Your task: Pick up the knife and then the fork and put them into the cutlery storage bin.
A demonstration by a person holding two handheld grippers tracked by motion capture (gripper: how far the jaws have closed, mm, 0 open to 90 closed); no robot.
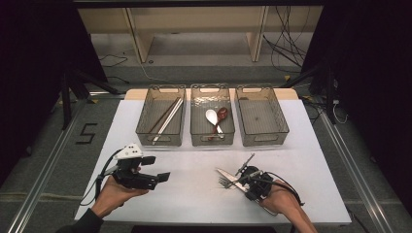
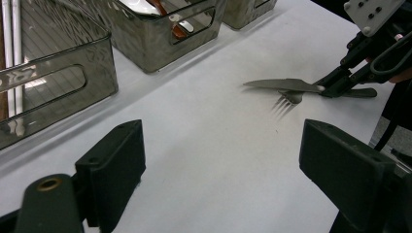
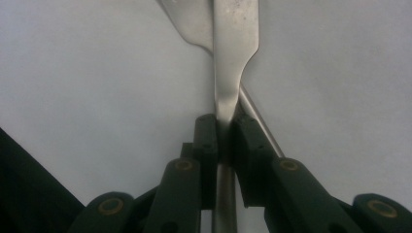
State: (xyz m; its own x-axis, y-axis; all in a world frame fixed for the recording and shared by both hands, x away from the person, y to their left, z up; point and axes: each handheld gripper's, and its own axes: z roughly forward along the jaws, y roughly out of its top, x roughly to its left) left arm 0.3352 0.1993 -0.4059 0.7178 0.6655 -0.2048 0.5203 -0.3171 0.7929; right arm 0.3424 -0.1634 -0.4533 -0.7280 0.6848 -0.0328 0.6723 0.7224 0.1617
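On the white table (image 1: 194,194), right gripper (image 3: 223,131) jaws clamped on knife (image 3: 235,39); left gripper (image 2: 221,160) jaws wide apart.

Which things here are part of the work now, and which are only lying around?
In the work:
- right gripper, shut on the knife
- fork beside the knife
- empty right bin, probably

Lying about:
- left gripper, open, holding nothing
- bin with chopsticks
- bin with spoons

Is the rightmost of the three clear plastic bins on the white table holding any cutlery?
No: in the high view the rightmost clear plastic bin shows a bare floor, while the middle bin holds spoons.
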